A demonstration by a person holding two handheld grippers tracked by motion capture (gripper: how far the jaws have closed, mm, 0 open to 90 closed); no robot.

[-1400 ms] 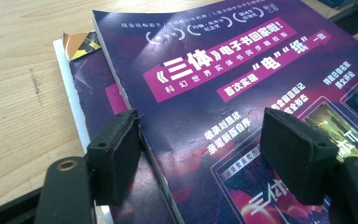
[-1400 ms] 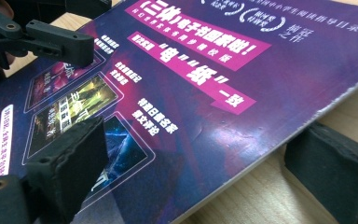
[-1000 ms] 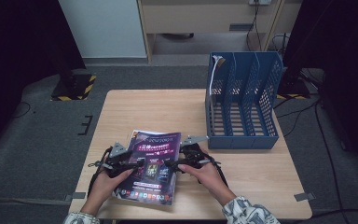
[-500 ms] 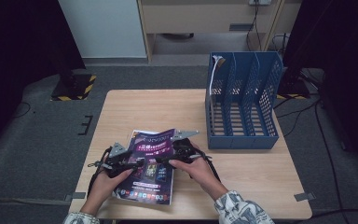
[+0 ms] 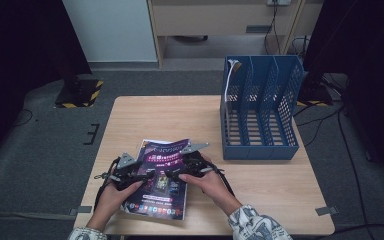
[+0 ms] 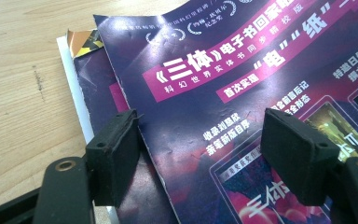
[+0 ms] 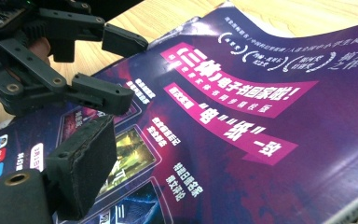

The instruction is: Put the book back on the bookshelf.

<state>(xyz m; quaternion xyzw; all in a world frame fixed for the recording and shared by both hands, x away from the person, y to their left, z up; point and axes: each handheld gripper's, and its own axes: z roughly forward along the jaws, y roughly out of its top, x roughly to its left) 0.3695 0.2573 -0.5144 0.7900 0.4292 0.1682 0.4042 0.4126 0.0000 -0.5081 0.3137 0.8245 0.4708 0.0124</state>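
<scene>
so both tools sit on the purple magazine (image 5: 162,172) on the bench (image 5: 180,117): left tool (image 6: 205,156) wide, right tool (image 7: 121,154) can't tell.

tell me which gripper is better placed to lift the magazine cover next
Probably the right. In the right gripper view the magazine cover already curls up along that side, with the right gripper at the lifted part. The left gripper stands open over the flat cover, one pad at its edge, gripping nothing.

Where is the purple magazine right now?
In the high view the purple magazine lies on the table's near left part, under both tongs, left of the blue file rack.
</scene>
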